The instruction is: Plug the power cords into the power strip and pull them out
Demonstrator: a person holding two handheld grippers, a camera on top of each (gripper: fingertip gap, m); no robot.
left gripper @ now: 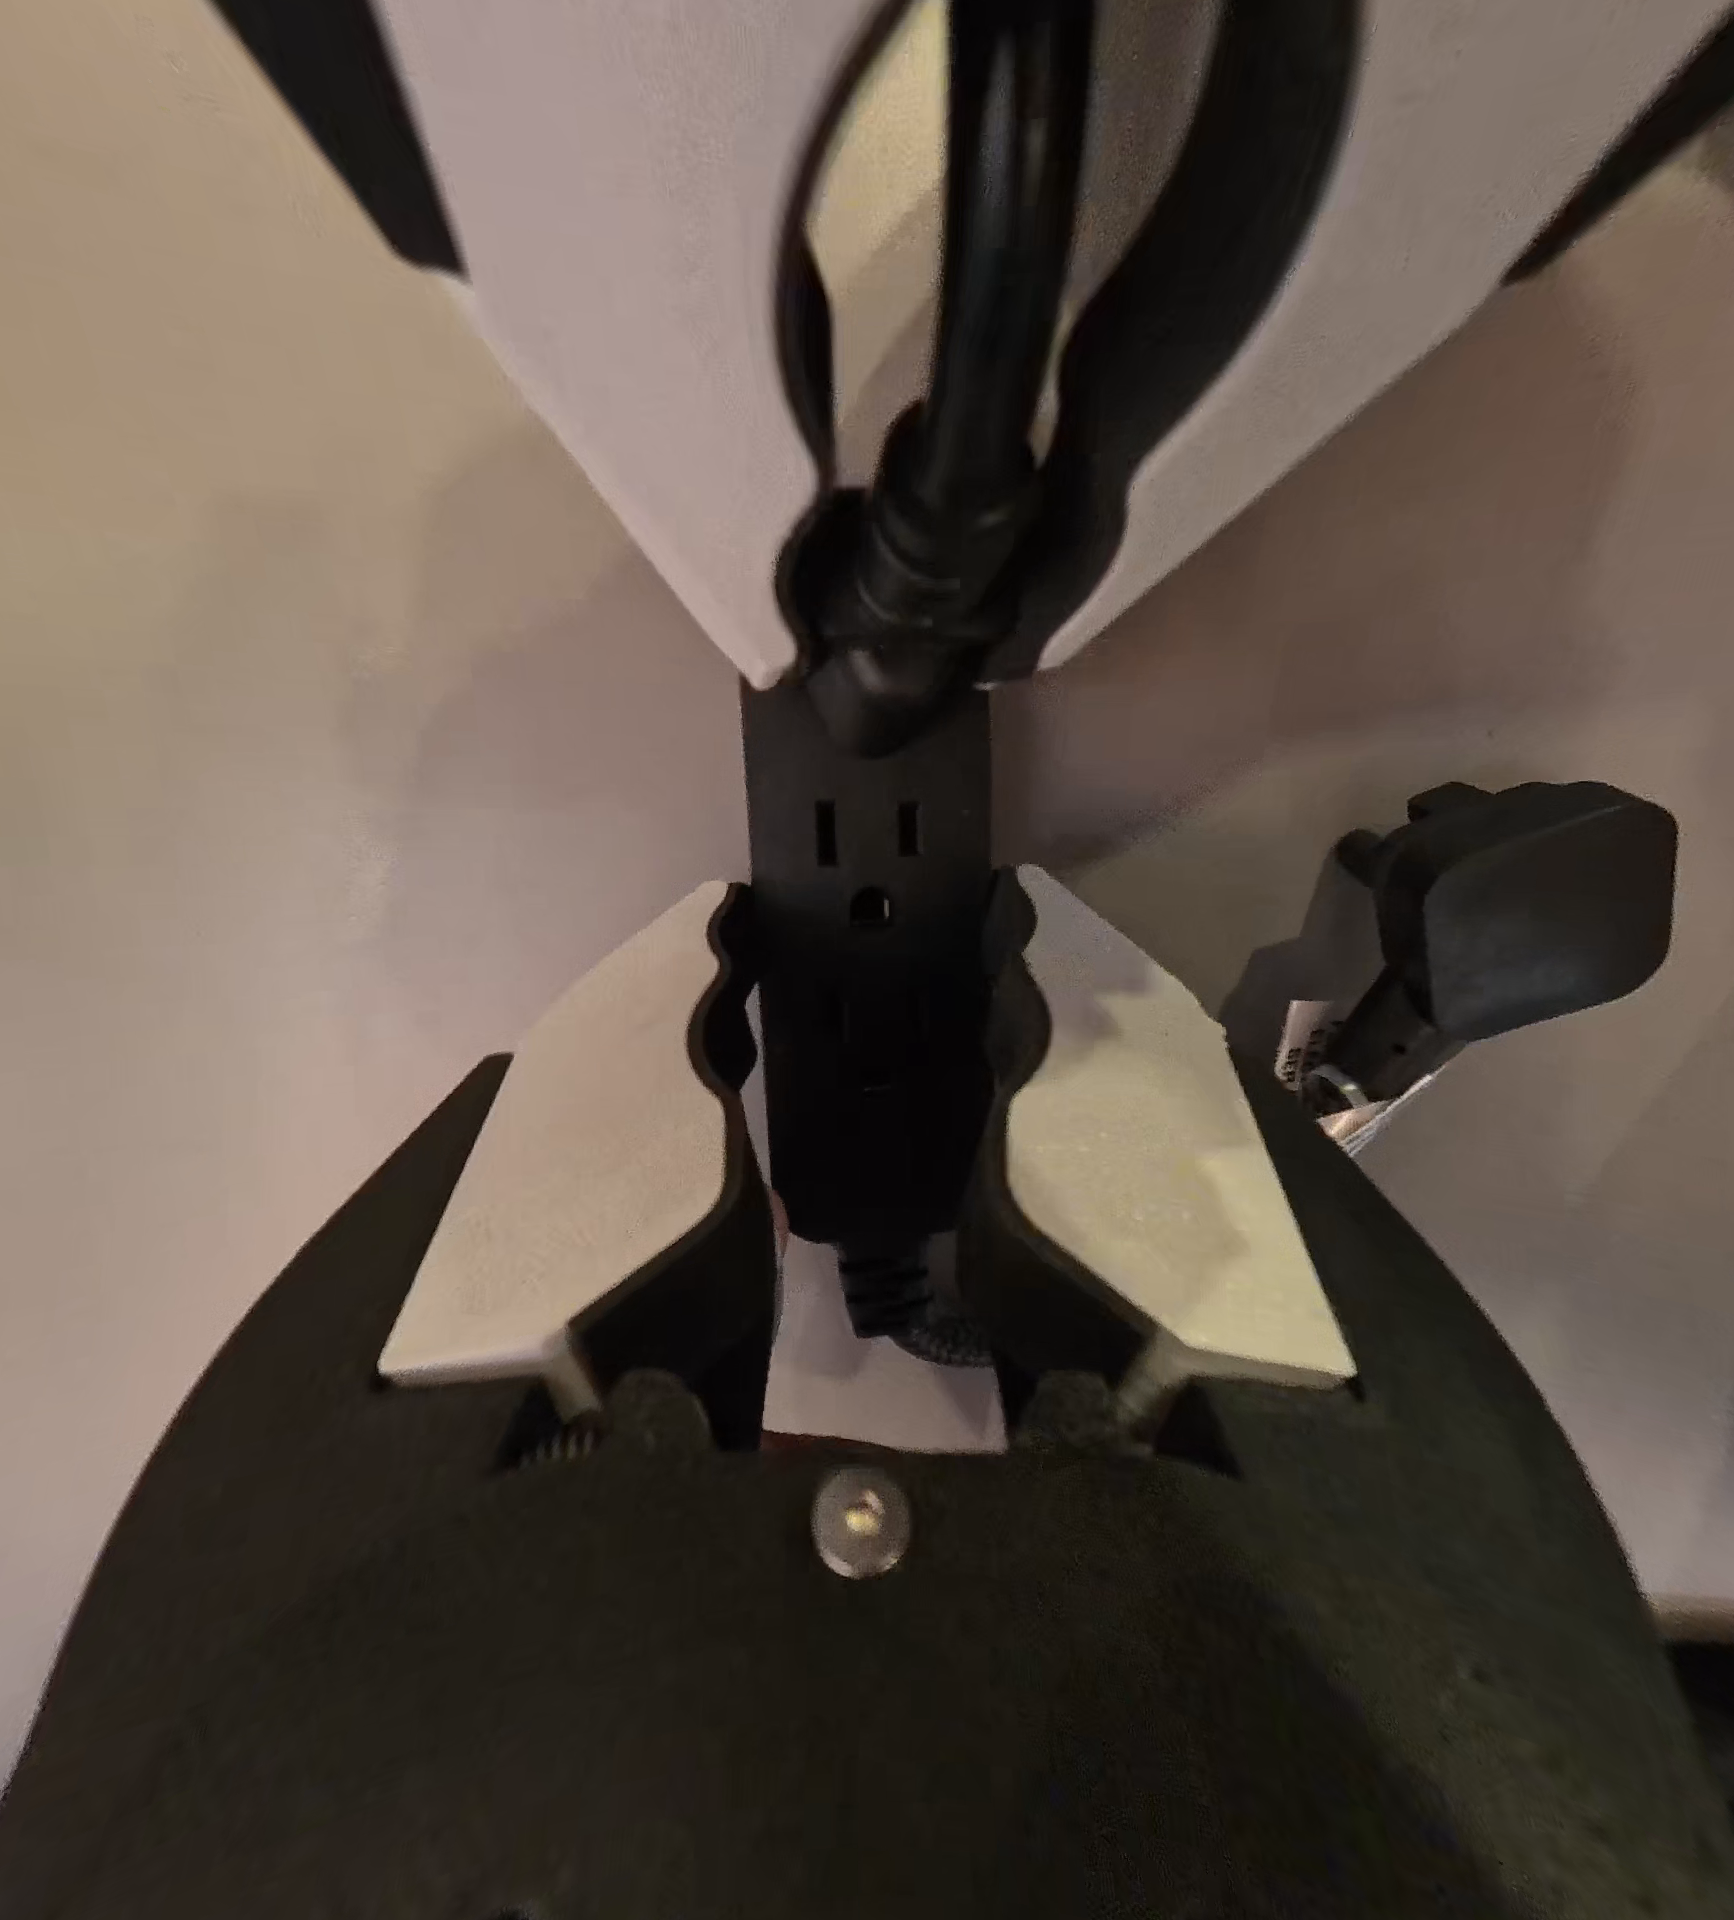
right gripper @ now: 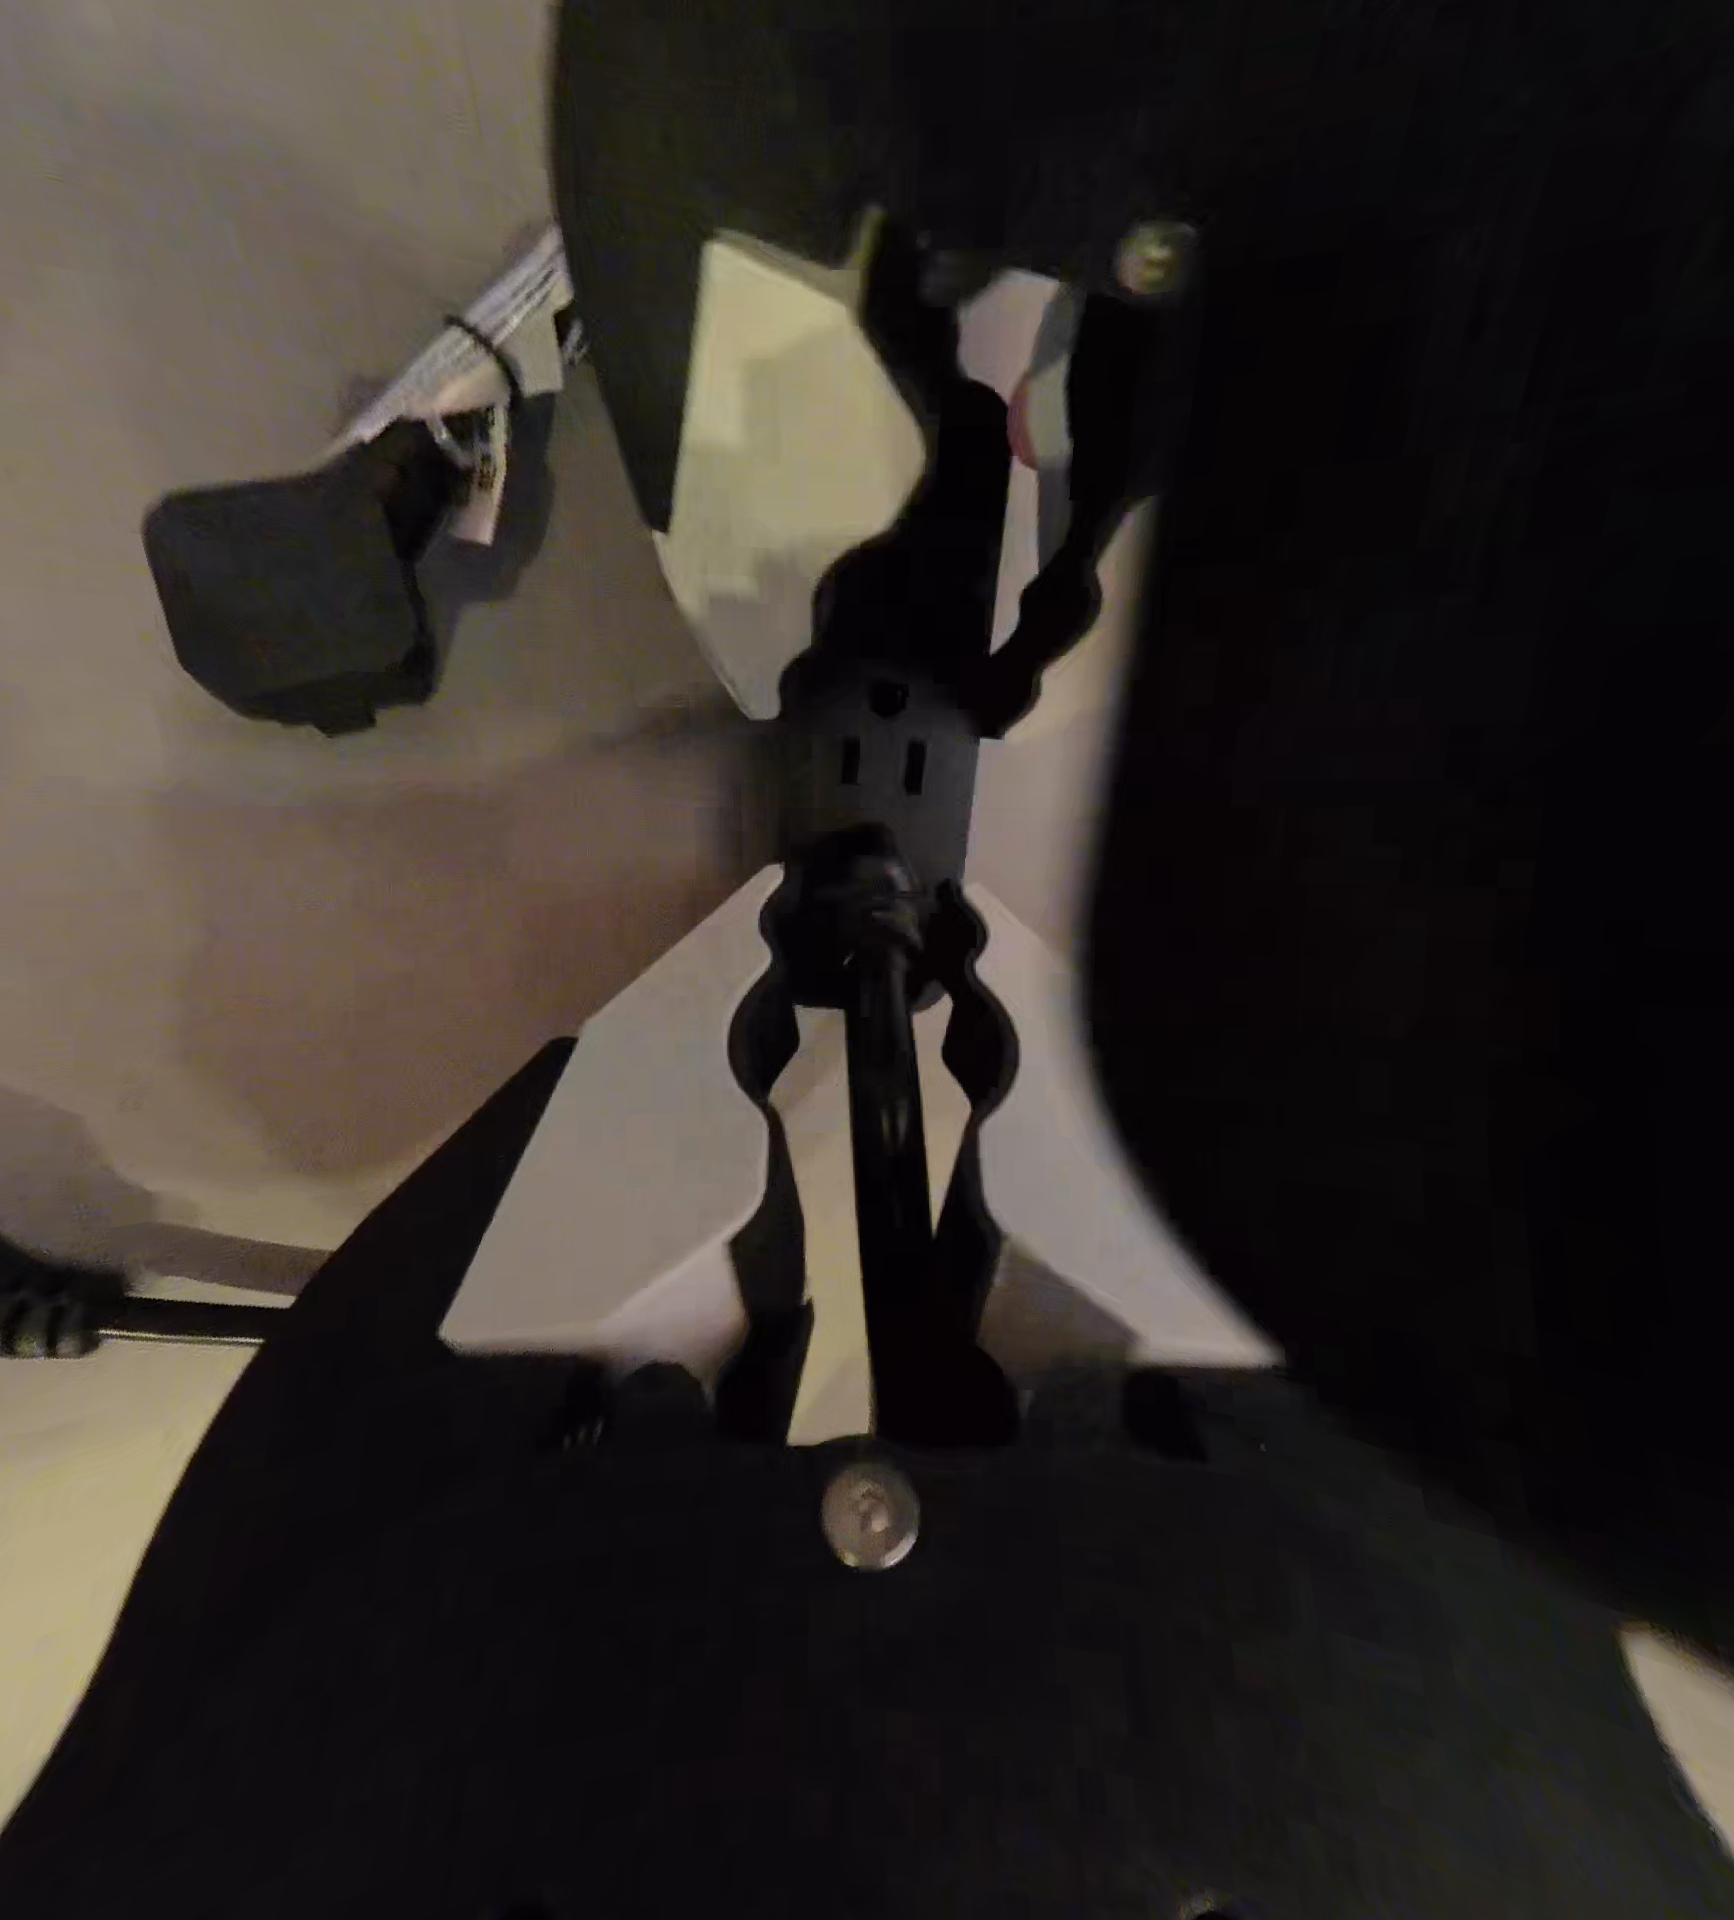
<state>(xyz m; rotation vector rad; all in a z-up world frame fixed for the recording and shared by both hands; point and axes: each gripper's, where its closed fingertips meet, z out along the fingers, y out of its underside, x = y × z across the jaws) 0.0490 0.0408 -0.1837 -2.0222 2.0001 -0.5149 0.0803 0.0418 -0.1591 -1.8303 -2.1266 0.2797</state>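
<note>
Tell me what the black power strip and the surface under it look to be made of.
Black power strip: apparently matte moulded plastic, with crisp socket slots and a dull sheen. Pale surface: smooth, uniform, faintly shaded; possibly laminate or painted board, but the material is unclear.

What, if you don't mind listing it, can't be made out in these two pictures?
- Left wrist view: the plug's prongs, hidden where the right gripper grips it at the power strip.
- Left wrist view: the strip's near sockets, shadowed between the left gripper's fingers.
- Right wrist view: the right side, covered by a dark blurred shape.
</note>
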